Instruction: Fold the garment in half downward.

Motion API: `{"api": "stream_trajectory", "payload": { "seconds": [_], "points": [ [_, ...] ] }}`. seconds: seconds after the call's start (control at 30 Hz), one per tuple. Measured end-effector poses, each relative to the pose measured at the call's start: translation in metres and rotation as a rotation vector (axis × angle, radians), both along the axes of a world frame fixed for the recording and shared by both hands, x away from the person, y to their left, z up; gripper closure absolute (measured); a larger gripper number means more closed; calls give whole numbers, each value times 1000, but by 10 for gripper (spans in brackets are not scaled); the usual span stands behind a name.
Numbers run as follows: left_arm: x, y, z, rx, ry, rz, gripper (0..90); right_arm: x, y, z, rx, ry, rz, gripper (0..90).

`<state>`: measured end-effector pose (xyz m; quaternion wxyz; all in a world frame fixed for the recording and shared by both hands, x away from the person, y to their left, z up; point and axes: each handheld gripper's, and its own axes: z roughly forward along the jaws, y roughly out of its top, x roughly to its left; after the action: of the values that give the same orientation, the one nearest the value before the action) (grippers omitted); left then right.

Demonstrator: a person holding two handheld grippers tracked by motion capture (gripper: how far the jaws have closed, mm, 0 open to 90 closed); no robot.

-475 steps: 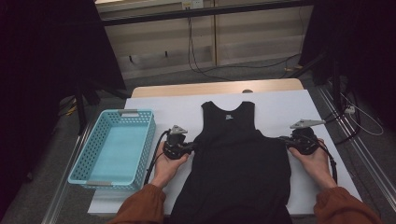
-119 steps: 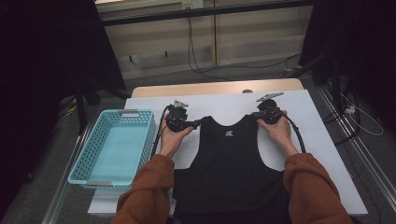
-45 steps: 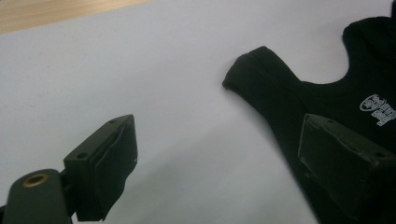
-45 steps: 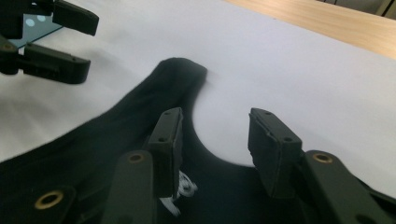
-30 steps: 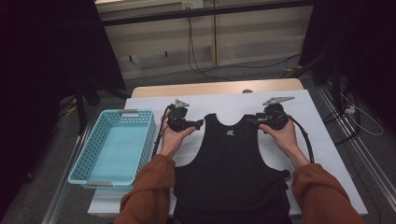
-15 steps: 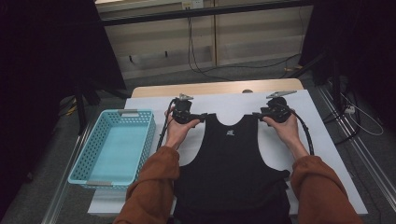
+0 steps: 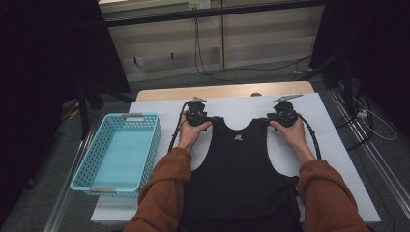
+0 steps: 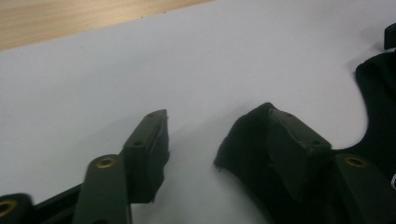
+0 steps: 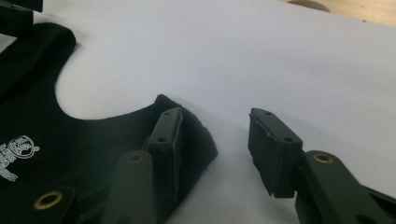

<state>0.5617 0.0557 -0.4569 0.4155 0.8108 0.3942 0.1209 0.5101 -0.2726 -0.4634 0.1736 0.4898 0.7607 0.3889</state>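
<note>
A black sleeveless top (image 7: 240, 169) with a small white print lies flat on the white sheet (image 7: 338, 159), neck towards the far side. My left gripper (image 7: 213, 119) is at its left shoulder strap and my right gripper (image 7: 269, 120) at its right strap. In the left gripper view the strap end (image 8: 243, 144) lies against the right-hand jaw, and the gripper (image 8: 215, 116) has a gap to the other jaw. In the right gripper view the strap end (image 9: 198, 140) sits by the left-hand jaw of the gripper (image 9: 217, 116). Both pairs of jaws have just been closing around the straps and are open.
A light blue perforated basket (image 7: 151, 150) stands on the table's left side. A strip of bare wood (image 7: 222, 91) runs along the far edge, beyond the sheet. Black cables (image 7: 314, 140) trail from both grippers along the forearms. Bare white sheet lies to the right of the top.
Both hands have slid a little towards the far edge, the left one also inward, ending at the strap ends. Much earlier they were at the top's sides.
</note>
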Motion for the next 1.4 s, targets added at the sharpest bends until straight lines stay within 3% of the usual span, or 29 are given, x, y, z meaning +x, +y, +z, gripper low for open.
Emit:
{"api": "stream_trajectory", "payload": {
  "seconds": [0.1, 0.13, 0.27, 0.33, 0.4, 0.43, 0.5, 0.57, 0.63, 0.8, 0.9, 1.07, 1.4],
  "points": [
    [2, -4, -6, 11, 12, -4, 444, 1, 4, -2, -8, 6, 6, 555],
    [2, -5, -6, 13, -1, -4, 441, 2, 5, -2, -7, 5, 7, 561],
    [3, -7, -6, 12, 10, -51, 518, 1, 10, -2, -37, -1, 26, 592],
    [0, -10, -7, 21, -4, -68, 531, 1, 13, -2, -46, -7, 37, 625],
    [-2, -11, -6, 20, 12, -108, 644, 0, 15, -2, -48, -4, 42, 653],
    [-3, -13, -6, 26, 12, -103, 693, 0, 15, -2, -42, 0, 45, 689],
    [-5, -14, -6, 1, 40, -127, 787, 0, 15, -2, -22, 12, 68, 780],
    [-7, -15, -5, -6, 54, -138, 833, -1, 16, -2, -13, 21, 92, 841],
    [-8, -14, -4, -9, 58, -143, 845, -2, 16, -1, 0, 30, 89, 859],
    [-11, -7, 8, -58, 36, -127, 849, -3, 9, 6, 41, -1, 64, 871],
    [-14, -6, 19, -99, 6, -115, 850, -5, 5, 17, 50, -40, 50, 873],
    [-18, -3, 38, -132, -51, -92, 852, -8, -3, 36, 78, -97, 22, 874],
    [-14, 7, 63, -165, -86, -65, 853, -7, -5, 72, 77, -178, 4, 874]
  ]
}}
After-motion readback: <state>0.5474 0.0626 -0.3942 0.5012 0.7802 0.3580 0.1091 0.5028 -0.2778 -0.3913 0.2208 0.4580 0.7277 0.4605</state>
